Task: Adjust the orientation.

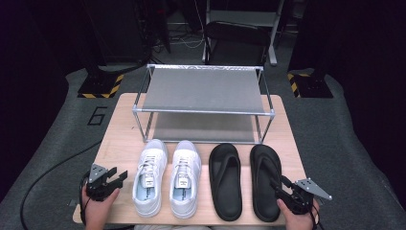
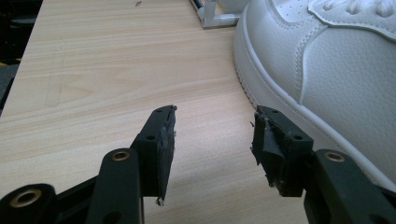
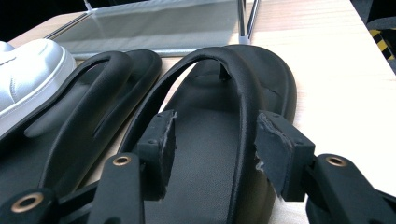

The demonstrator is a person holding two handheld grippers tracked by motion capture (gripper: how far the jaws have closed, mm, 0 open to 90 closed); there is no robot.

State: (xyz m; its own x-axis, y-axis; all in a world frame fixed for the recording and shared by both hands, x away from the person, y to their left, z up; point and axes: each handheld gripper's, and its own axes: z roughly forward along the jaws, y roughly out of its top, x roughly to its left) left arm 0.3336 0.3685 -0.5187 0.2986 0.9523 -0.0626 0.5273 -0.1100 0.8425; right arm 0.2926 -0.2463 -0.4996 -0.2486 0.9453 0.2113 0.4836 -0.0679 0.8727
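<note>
The high view looks down from above the pale wooden table [image 1: 119,139]; both gripper views skim it closely, sharing the white leather sneaker [image 2: 327,60] and black rubber flip-flops [image 3: 210,116].

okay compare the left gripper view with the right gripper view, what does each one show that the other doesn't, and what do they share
Left gripper view alone: the left gripper, open over bare wood, with the side of a white sneaker just beside one of its jaws.

Right gripper view alone: the right gripper, open, one strap of the nearer black flip-flop passing between its jaws; the second flip-flop beyond, and the rack's lower shelf.

Both: the wooden table, a leg of the metal shoe rack, and white sneaker leather.
</note>
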